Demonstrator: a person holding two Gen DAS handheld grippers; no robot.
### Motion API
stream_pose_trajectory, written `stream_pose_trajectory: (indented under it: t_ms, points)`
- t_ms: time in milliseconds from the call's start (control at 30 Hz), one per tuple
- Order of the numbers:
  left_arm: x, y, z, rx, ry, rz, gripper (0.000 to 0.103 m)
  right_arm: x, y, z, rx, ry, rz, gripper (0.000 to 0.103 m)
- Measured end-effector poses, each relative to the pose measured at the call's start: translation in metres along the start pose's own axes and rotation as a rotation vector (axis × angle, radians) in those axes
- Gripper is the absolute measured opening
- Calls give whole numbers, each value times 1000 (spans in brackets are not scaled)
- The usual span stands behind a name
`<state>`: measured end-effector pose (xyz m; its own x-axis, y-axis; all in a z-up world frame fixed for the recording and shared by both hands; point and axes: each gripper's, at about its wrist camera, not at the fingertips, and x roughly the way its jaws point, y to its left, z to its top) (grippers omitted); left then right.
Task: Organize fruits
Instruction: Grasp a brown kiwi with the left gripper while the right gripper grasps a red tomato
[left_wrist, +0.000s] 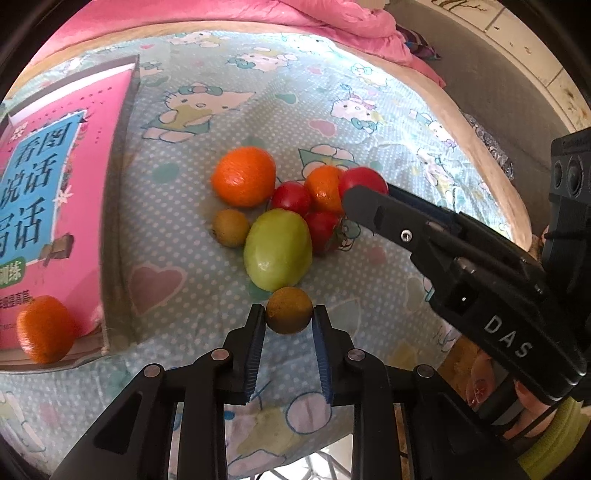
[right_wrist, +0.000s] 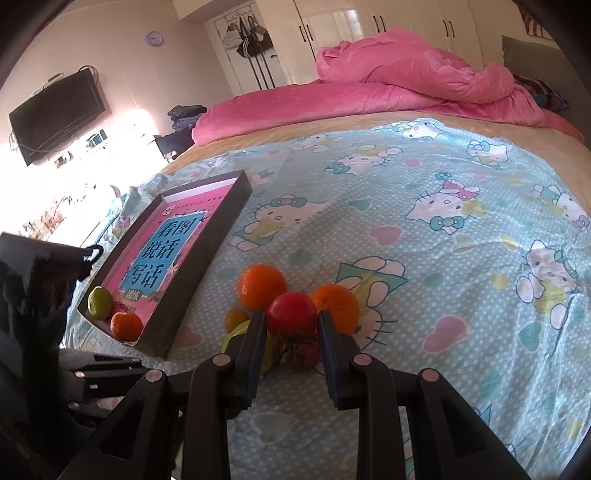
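A cluster of fruit lies on the cartoon-print sheet (left_wrist: 369, 110). It holds a large orange (left_wrist: 243, 176), a smaller orange (left_wrist: 325, 188), two loose red tomatoes (left_wrist: 291, 197), a green fruit (left_wrist: 277, 254) and a small brown fruit (left_wrist: 231, 228). My left gripper (left_wrist: 289, 316) is shut on another small brown fruit (left_wrist: 289, 310) at the near edge of the cluster. My right gripper (right_wrist: 291, 325) is shut on a red tomato (right_wrist: 291, 313), and it reaches in from the right in the left wrist view (left_wrist: 360, 199). The dark tray (right_wrist: 218, 236) holds an orange (right_wrist: 126, 325) and a green fruit (right_wrist: 99, 302).
The tray is lined with a pink book (left_wrist: 55, 177) and sits left of the fruit. A pink duvet (right_wrist: 406, 81) is bunched at the far end of the bed. The bed's edge (left_wrist: 491, 177) drops off to the right. A person's hand (left_wrist: 491, 384) holds the right gripper.
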<state>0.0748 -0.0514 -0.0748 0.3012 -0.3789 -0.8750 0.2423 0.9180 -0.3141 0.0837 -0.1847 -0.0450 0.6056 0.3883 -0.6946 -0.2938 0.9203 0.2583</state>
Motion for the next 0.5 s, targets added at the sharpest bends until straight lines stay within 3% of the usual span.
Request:
stream_pose_trajectory:
  t_ms: [500]
  points:
    - [-48, 19, -3, -27, -84, 38, 27, -6, 23, -3, -45, 2, 26, 29]
